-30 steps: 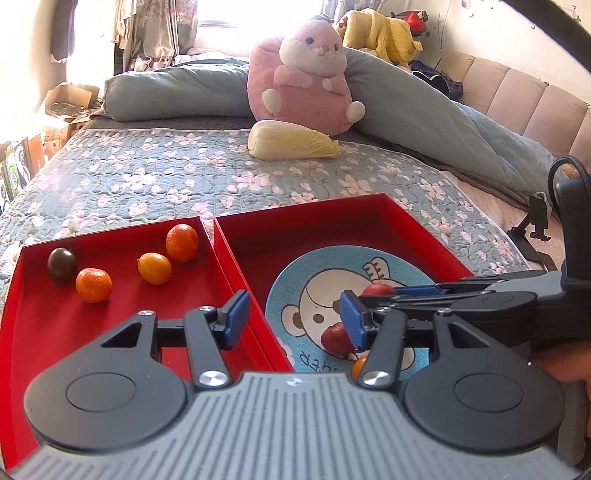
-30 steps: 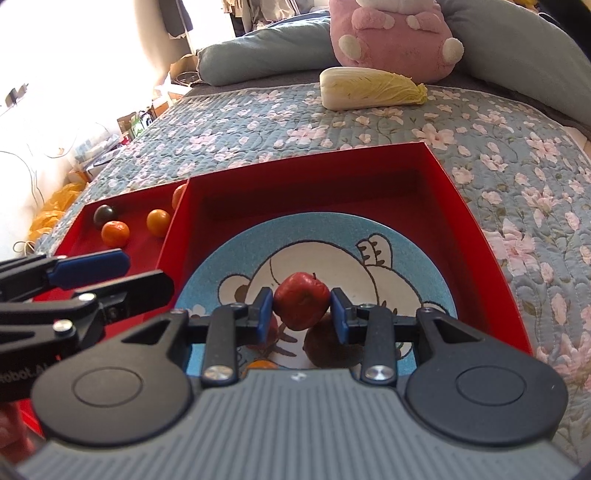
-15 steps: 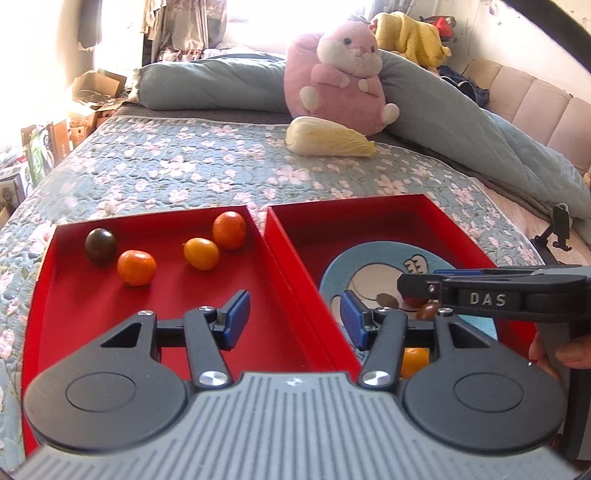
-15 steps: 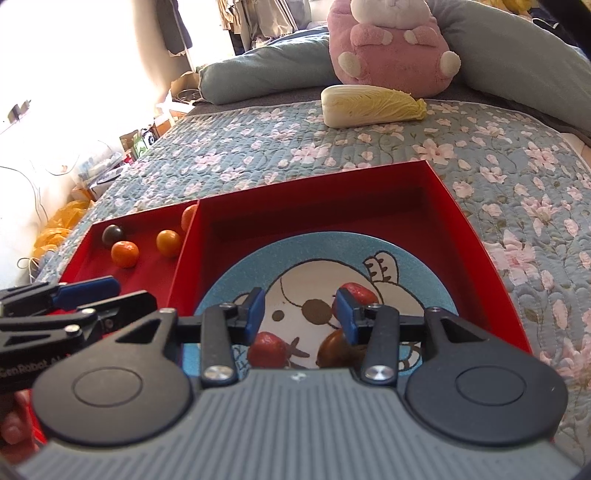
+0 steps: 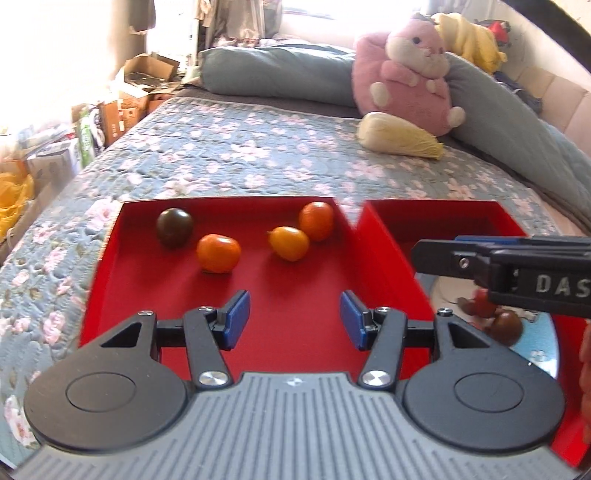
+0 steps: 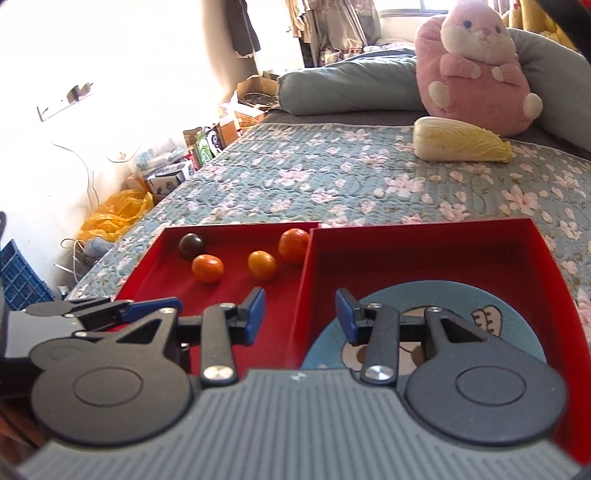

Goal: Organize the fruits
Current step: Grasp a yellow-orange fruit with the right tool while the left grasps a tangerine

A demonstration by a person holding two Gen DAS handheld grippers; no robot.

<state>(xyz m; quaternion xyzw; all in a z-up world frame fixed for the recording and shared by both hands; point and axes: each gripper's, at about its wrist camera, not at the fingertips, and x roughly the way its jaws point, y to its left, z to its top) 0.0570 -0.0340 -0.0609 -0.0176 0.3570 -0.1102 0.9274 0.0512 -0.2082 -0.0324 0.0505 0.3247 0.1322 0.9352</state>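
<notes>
Fruits [image 5: 495, 317] on the plate [image 5: 539, 350] sit half-hidden behind the right gripper [image 5: 436, 254].

You get strong daylight from the window [image 5: 314, 11], blowing out the left wall [image 6: 110, 74]; edges bend, and the red tray [image 5: 351, 221] blurs.

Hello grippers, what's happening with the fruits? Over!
Left gripper open, empty. Right gripper open, empty. Four small fruits wait in left red tray. Nothing blocking.

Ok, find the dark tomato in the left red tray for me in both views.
Left wrist view: dark tomato, far-left corner of the left red tray.
Right wrist view: dark tomato, same far-left corner.
Shared landmark: the cabbage beyond the trays.
</notes>
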